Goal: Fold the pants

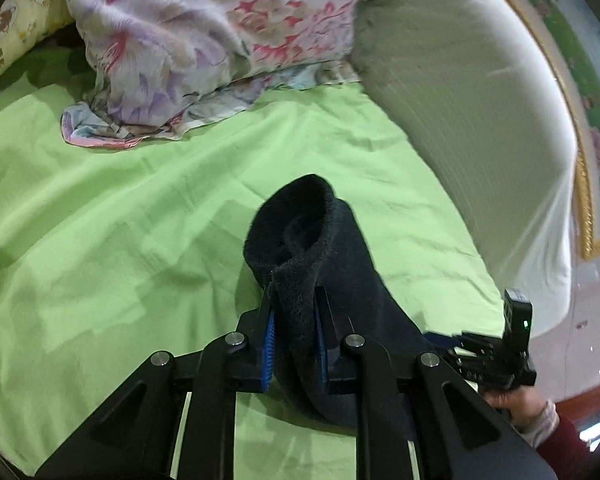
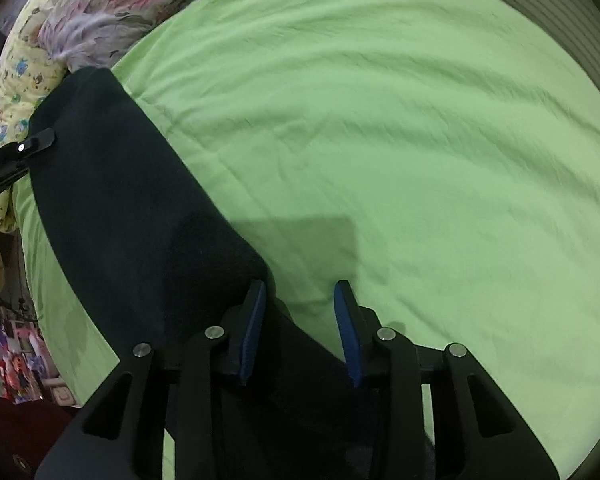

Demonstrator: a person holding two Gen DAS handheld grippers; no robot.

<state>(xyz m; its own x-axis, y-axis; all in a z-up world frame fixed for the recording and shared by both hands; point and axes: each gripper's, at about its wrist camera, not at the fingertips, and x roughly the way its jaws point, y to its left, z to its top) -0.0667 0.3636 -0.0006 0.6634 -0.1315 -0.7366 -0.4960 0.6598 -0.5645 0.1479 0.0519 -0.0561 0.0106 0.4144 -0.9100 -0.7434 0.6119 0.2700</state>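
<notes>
Dark navy fleece pants (image 1: 340, 240) lie across the green bed sheet (image 1: 100, 220). In the left wrist view an open leg end bulges up just beyond my left gripper (image 1: 294, 294), which is shut on a raised fold of that fabric, the blue pads pressing it from both sides. In the right wrist view the pants (image 2: 120, 200) run from the upper left down under my right gripper (image 2: 301, 286). Its blue pads stand apart; the fabric's edge lies between them lower down and green sheet shows at the tips. The left gripper's fingers (image 2: 40, 142) reach onto the pants' far edge there.
A floral quilt (image 1: 180, 40) and a yellow printed pillow (image 1: 16, 28) are heaped at the back of the bed. A white ribbed upright surface (image 1: 460, 100) borders the bed's right side, with a gold-framed picture (image 1: 596, 120) beyond. A person's hand (image 1: 516, 400) in a dark red sleeve holds the right gripper.
</notes>
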